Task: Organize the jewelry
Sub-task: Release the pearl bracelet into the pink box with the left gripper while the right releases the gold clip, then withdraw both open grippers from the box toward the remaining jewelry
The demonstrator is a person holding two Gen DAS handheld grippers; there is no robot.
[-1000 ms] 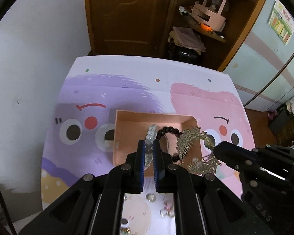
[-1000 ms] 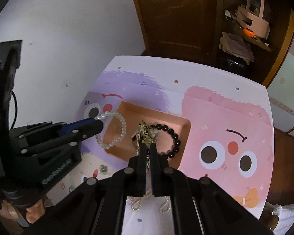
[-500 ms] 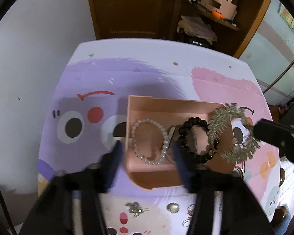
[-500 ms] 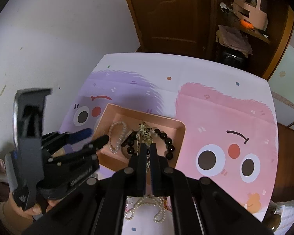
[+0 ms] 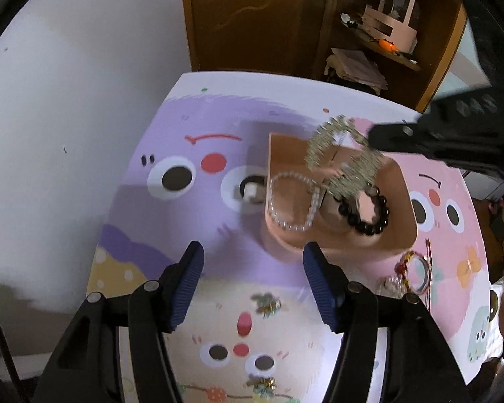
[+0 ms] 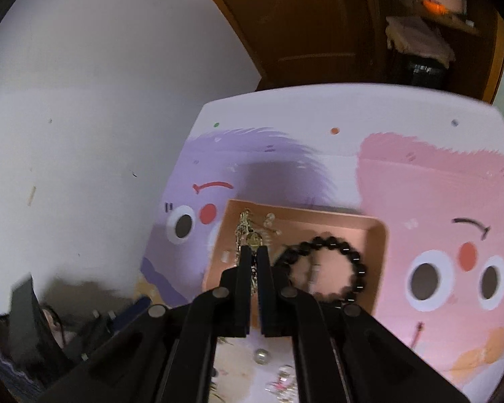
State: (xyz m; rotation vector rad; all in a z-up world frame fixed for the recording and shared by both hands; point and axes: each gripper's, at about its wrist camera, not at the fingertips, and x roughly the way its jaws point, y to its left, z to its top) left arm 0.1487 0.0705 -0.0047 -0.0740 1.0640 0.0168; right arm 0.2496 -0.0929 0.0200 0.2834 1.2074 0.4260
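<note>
A pink tray (image 5: 401, 201) sits mid-table and holds a clear bead bracelet (image 5: 290, 201) and a black bead bracelet (image 5: 369, 215). My left gripper (image 5: 252, 282) is open and empty, just in front of the tray. My right gripper (image 6: 253, 258) is shut on a gold ornate hair comb (image 6: 247, 231), which hangs over the tray (image 6: 376, 235). In the left wrist view the comb (image 5: 344, 158) dangles from the right gripper (image 5: 379, 139) above the bracelets. The black bracelet (image 6: 322, 268) also shows in the right wrist view.
Loose jewelry lies on the cartoon-printed tablecloth (image 5: 184, 221) in front of the tray: a red bangle (image 5: 416, 267), small brooches (image 5: 267, 304) and beads (image 6: 262, 356). A white wall is to the left; a wooden door and shelf stand behind the table.
My left gripper opened, let the clear bracelet fall into the tray and drew back. My right gripper carried the gold comb leftward over the tray.
</note>
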